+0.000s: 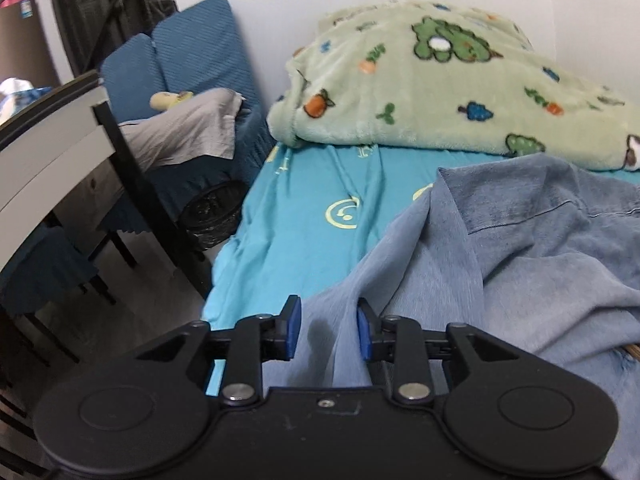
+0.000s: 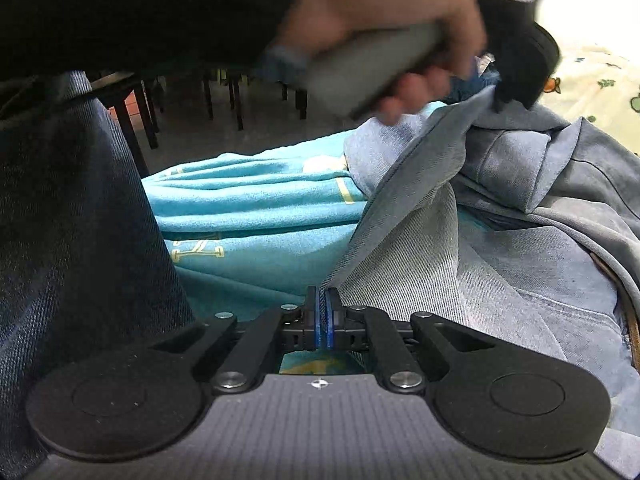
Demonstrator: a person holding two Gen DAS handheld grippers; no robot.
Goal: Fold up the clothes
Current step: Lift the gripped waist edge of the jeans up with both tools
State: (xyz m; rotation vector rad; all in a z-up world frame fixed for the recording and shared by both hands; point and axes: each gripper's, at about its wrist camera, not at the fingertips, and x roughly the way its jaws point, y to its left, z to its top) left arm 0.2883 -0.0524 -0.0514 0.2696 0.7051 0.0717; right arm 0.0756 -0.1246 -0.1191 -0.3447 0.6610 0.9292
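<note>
A pair of light blue jeans [image 1: 500, 264] lies crumpled on the bed — faded denim, rumpled into ridges, with stitched seams showing. One edge is lifted into a taut fold, rising off the heap — the rest sags in loose folds over the sheet

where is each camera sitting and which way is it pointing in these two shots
Left wrist: rides the left gripper, jaws open around a fold of the blue denim garment, facing the green blanket.
Right wrist: rides the right gripper, shut on the garment's edge, facing the person's left hand.
Shared: the garment, the turquoise sheet and the blanket.
</note>
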